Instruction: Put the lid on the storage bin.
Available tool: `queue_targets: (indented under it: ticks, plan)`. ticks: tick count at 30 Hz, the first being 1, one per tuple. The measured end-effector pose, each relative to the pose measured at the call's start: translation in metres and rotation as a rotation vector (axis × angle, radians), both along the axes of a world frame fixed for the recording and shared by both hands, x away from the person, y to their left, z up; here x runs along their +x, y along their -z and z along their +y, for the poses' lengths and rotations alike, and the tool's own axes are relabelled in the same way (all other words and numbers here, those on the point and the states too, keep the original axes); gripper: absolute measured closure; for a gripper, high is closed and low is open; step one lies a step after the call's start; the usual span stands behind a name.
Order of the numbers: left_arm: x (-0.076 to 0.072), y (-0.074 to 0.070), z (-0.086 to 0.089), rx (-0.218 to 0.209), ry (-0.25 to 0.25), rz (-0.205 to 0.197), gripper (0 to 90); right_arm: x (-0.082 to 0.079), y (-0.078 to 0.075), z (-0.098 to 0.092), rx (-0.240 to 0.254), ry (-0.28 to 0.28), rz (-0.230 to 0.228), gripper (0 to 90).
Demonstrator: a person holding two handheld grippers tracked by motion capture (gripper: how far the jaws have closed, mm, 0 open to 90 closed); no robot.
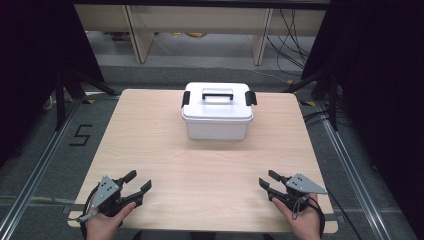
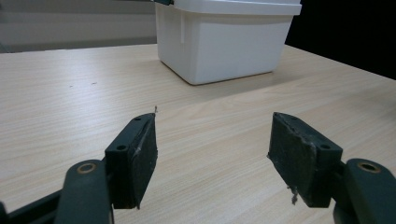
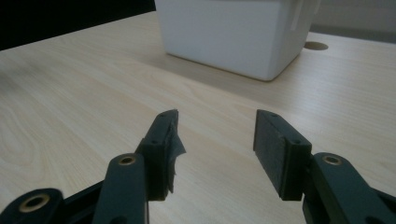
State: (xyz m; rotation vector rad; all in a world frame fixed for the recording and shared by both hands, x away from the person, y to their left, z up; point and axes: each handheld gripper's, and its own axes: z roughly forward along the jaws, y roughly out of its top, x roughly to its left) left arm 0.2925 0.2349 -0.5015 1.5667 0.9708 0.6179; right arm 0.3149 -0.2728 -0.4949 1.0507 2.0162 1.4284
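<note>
Storage box of stiff white plastic, probably light, slick-walled; best taken by lid handle or side latches. Both hand-held grippers released, empty, resting near desk edge.

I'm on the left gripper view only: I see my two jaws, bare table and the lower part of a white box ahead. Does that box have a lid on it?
Observer: Yes. In the high view the white storage box has its lid on.
Operator: How is the lid held?
Observer: A black latch sits at its left end and another at its right end; whether they are clipped down I cannot tell.
Operator: Anything on top to grab?
Observer: A handle lies flat along the middle of the lid.
Operator: Where is the other gripper?
Observer: The right gripper rests open at the table's near right edge, nothing between its jaws, apart from the box.
</note>
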Motion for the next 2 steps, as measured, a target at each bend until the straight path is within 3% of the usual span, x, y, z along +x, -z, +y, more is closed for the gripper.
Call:
queue_targets:
  ticks: [2]
  plan:
    - [0.0003,-0.0001,0.0000,-0.001,0.001,0.000,31.7,-0.0005,0.0016,0.0018,0.003,0.002,0.021,50.4]
